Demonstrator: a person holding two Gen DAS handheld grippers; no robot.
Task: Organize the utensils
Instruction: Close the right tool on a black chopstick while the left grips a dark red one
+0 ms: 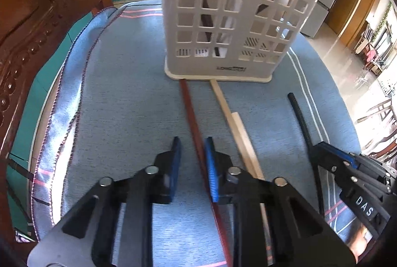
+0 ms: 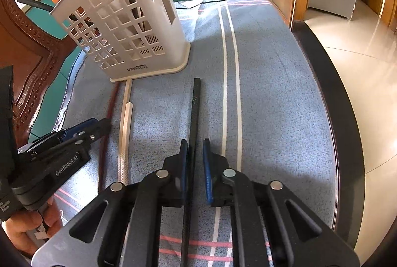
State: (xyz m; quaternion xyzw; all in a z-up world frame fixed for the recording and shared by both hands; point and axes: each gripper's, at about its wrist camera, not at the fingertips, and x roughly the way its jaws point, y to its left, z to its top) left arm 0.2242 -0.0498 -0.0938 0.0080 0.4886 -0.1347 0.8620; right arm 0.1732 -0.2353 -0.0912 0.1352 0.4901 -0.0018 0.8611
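Observation:
A red-brown chopstick [image 1: 192, 113] lies on the blue cloth, running from the white slotted utensil holder [image 1: 223, 18] back between my left gripper's [image 1: 193, 142] blue pads. It rests against the right pad, with a gap to the left pad. Two pale wooden chopsticks [image 1: 238, 128] lie just right of it. A black chopstick [image 2: 196, 103] lies between my right gripper's [image 2: 195, 142] pads, close to the left one and clear of the right. Both grippers are open. The holder [image 2: 124, 26] has dark and pale sticks standing inside.
A blue cloth [image 2: 273, 93] with white stripes covers the table, whose dark edge [image 2: 330, 98] runs along the right above a tiled floor. A carved wooden chair [image 1: 27, 26] stands close on the left. A hand [image 2: 22, 229] holds the left gripper.

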